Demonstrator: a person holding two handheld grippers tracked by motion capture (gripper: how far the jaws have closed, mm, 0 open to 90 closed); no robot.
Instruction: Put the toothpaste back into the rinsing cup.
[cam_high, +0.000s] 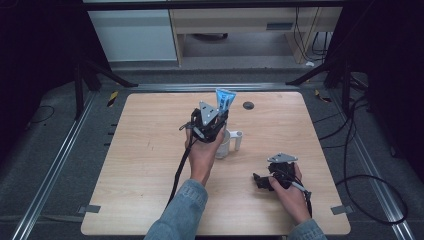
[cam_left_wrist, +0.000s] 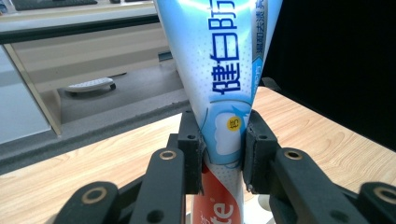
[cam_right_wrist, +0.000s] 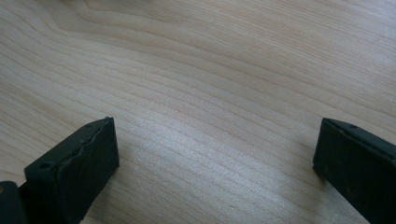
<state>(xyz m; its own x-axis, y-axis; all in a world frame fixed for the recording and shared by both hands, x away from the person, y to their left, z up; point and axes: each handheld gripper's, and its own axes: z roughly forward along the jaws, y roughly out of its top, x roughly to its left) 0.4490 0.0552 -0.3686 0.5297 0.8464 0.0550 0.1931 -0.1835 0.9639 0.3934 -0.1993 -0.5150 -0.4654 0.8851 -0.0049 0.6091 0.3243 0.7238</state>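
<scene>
Left claw (cam_left_wrist: 223, 154) pinching toothpaste tube (cam_left_wrist: 219, 88) mid-body, tube upright above white cup (cam_high: 223, 145) near surface (cam_high: 150, 150) centre. Light, soft, slick; best gripped low near cap. Right claw (cam_high: 263, 182) spread, empty, at 5 o'clock

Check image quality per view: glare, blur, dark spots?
High view: dim, black at both sides, wooden table evenly lit. Left gripper view: toothpaste tube sharp with mild sheen, room behind soft, black at right. Right gripper view: soft glare on the wood grain, black pads slightly blurred.
</scene>
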